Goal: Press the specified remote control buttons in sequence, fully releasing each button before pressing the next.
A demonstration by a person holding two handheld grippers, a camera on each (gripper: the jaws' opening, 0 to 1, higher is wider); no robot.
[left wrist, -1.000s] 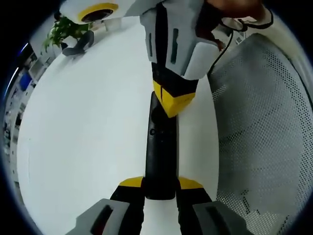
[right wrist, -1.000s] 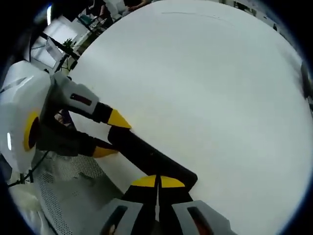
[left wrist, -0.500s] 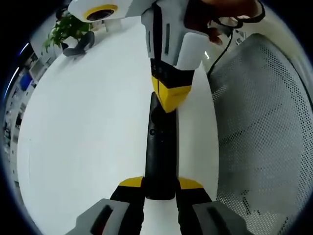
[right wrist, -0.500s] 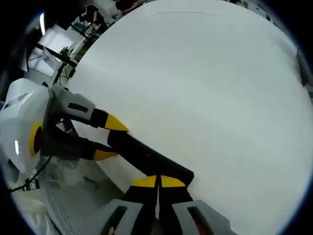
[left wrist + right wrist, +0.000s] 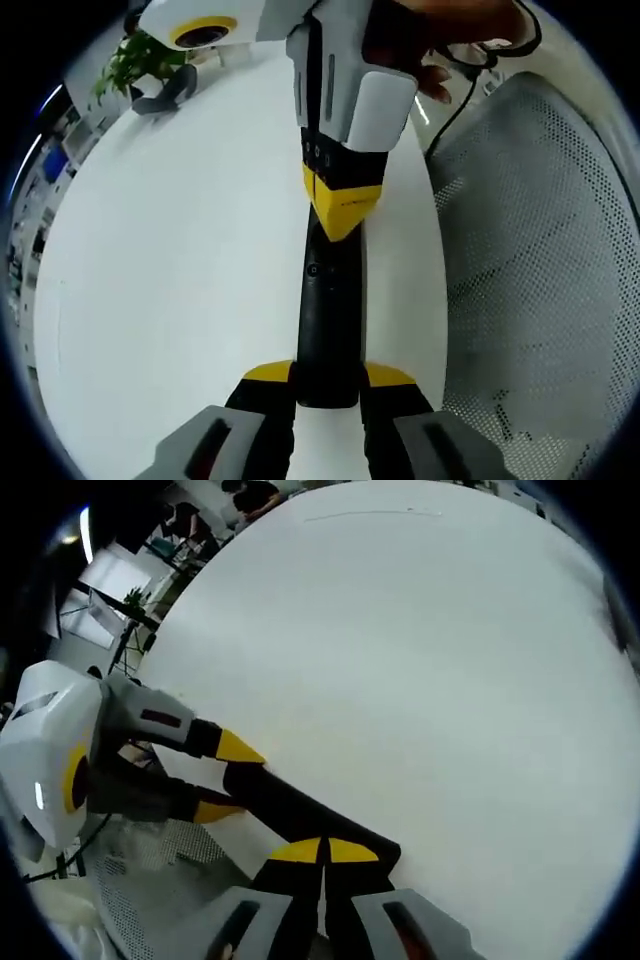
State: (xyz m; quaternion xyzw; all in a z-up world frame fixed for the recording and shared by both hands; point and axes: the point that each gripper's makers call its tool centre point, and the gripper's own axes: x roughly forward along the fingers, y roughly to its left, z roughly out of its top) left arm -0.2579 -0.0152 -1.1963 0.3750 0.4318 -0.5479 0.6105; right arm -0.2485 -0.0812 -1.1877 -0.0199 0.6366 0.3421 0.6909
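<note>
Two grippers (image 5: 327, 378) (image 5: 322, 852) on remote (image 5: 328, 320)

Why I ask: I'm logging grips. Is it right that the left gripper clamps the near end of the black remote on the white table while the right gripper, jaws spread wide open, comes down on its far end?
Not quite: the right gripper's jaws are shut, yellow tips together, as the right gripper view shows. The rest holds: the left gripper clamps the near end of the black remote on the white table.
</note>
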